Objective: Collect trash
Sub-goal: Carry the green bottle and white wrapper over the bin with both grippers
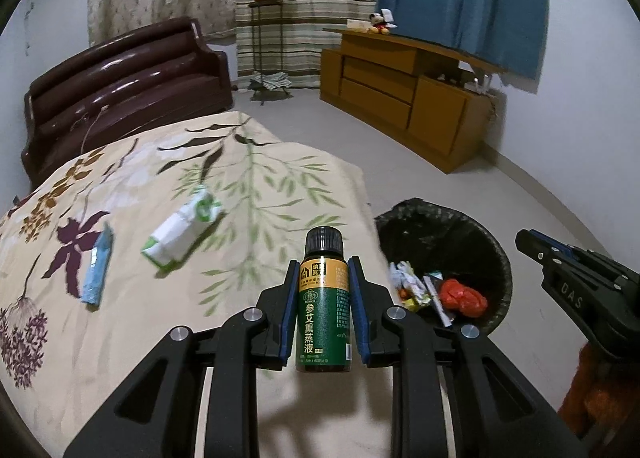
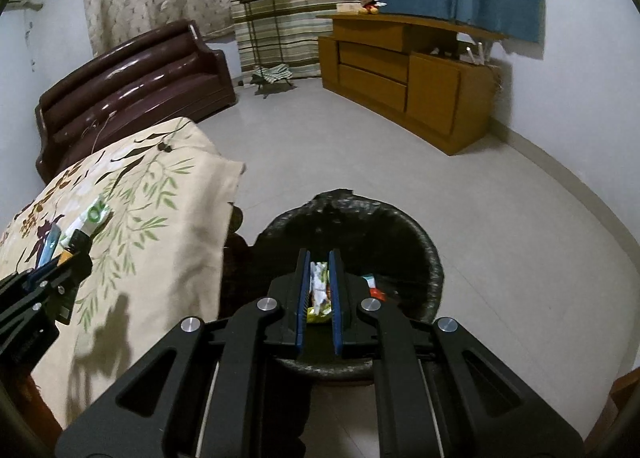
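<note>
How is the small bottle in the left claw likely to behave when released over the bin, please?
The bottle looks rigid and smooth, so it may slip between the pads. It is round, so it would likely roll on the bed. Possibly glass, so dropping it into the bin could crack it.

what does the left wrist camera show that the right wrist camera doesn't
Only the left wrist view shows the bottle's green label, gripped upright in the left gripper, and the red wad in the trash bin. Only the right wrist view shows the right gripper above the bin, its pads close together with a gap between, nothing clearly held. Both show the flowered bedspread, tissue pack and blue packet.
</note>
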### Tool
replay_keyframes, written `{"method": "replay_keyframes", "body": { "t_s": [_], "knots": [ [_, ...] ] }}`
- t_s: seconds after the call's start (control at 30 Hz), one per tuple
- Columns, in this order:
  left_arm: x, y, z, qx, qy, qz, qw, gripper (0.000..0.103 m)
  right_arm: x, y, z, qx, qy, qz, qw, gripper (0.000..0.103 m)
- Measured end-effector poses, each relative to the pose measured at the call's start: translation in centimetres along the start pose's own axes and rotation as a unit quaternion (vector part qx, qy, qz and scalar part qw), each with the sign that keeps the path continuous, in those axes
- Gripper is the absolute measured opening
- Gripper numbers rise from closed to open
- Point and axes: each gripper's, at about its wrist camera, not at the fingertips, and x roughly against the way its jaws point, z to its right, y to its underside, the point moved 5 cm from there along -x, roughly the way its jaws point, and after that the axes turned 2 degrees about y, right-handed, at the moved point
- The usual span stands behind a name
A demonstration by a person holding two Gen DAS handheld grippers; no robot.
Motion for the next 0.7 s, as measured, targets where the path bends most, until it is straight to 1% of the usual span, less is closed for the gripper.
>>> {"method": "replay_keyframes", "body": {
  "t_s": [0.37, 0.5, 0.57, 0.6, 0.63, 0.7],
  "knots": [
    [-2.9, -1.5, 5.0, -0.033, 0.023, -0.009, 0.9991, 0.025, -0.4, 0.1, 3.1, -0.028, 0.014, -0.001, 1.000, 0.010],
    [-3.8, -1.9, 6.1, -0.039, 0.025, -0.012, 0.9989, 0.026, -0.6, 0.2, 4.0, -0.037, 0.019, -0.002, 0.999, 0.010],
    [-4.2, -2.1, 6.3, -0.042, 0.023, -0.011, 0.9988, 0.037, -0.7, 0.2, 4.4, -0.040, 0.021, -0.003, 0.999, 0.010],
    [-4.3, -2.2, 6.4, -0.043, 0.018, -0.009, 0.9989, 0.049, -0.7, 0.3, 4.6, -0.042, 0.022, -0.003, 0.999, 0.010],
    [-4.3, -2.3, 6.5, -0.042, 0.017, -0.006, 0.9989, 0.053, -0.8, 0.2, 4.7, -0.043, 0.022, -0.004, 0.999, 0.010],
    [-4.4, -2.4, 6.5, -0.039, 0.017, -0.005, 0.9991, 0.055, -0.9, 0.3, 4.9, -0.044, 0.023, -0.005, 0.999, 0.011]
  ]
}}
